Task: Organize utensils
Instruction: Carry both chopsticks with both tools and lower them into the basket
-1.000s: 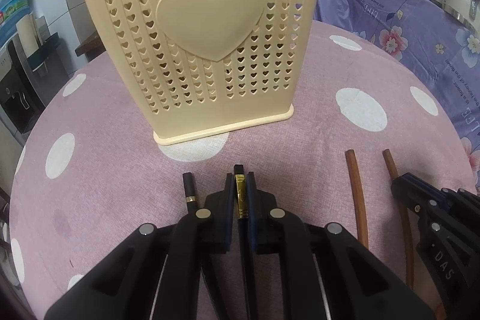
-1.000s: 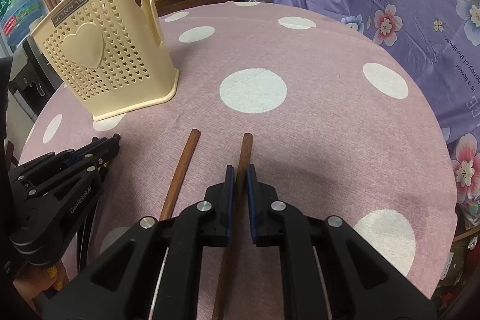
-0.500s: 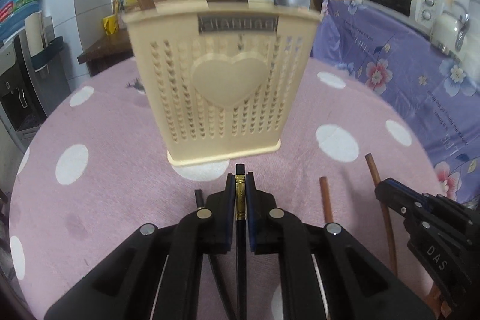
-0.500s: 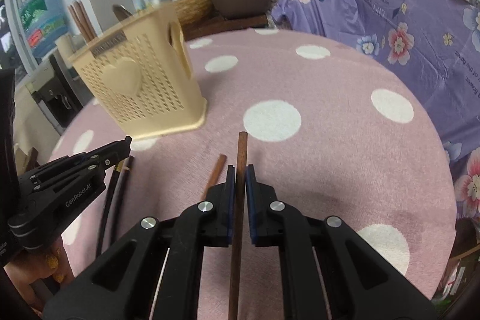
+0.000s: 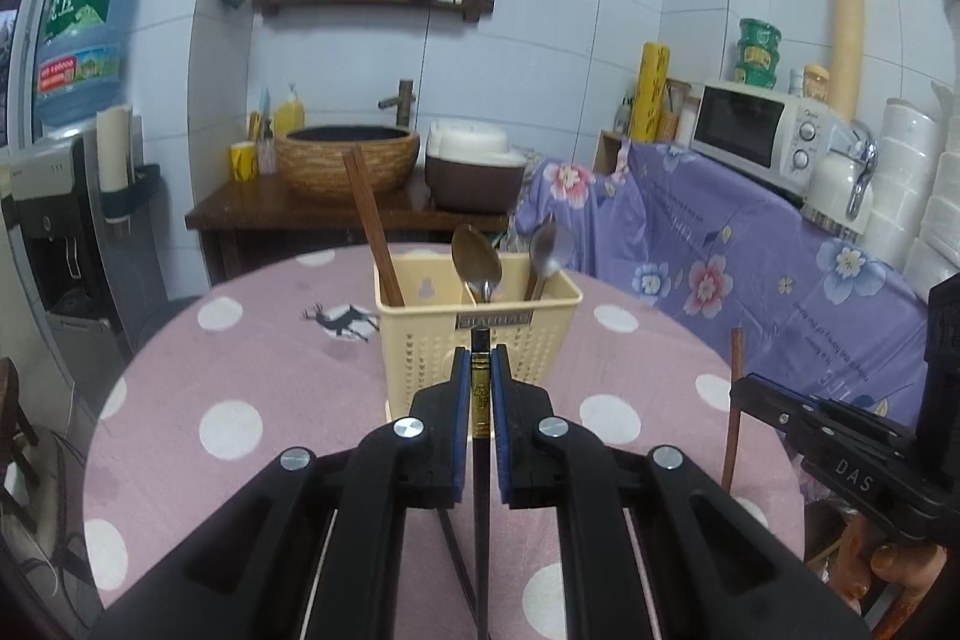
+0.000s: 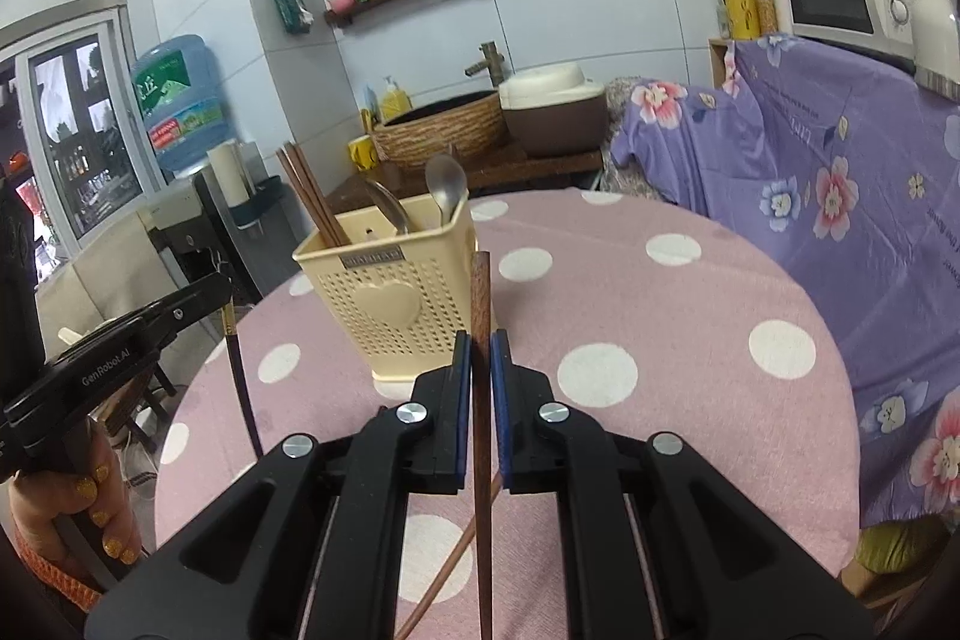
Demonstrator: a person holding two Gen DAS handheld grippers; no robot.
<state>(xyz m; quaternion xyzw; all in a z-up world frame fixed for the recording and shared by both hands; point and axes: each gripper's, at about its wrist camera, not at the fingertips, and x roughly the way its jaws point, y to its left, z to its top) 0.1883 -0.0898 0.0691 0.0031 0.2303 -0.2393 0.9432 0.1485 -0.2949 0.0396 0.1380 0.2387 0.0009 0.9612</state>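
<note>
A cream utensil basket (image 5: pixel 480 334) (image 6: pixel 396 298) stands on the round pink dotted table (image 5: pixel 252 370); it holds brown chopsticks (image 5: pixel 372 232) and two spoons (image 5: pixel 477 259). My left gripper (image 5: pixel 480 358) is shut on a black chopstick with a gold band (image 5: pixel 480 400), lifted in front of the basket. My right gripper (image 6: pixel 480 346) is shut on a brown wooden chopstick (image 6: pixel 481 292), lifted to the basket's right. A second brown chopstick (image 6: pixel 456 556) lies on the table under the right gripper. A second black chopstick (image 5: pixel 453 550) lies under the left gripper.
A purple floral cloth (image 6: pixel 840 172) covers a counter to the right with a microwave (image 5: pixel 756 136). Behind the table stand a wooden stand with a woven basin (image 5: pixel 354 160) and a rice cooker (image 5: pixel 474 172). A water dispenser (image 5: pixel 78 52) is at the left.
Both grippers have lifted and tilted up, each raising its chopstick off the table. The basket now appears farther and lower, with its contents visible.
</note>
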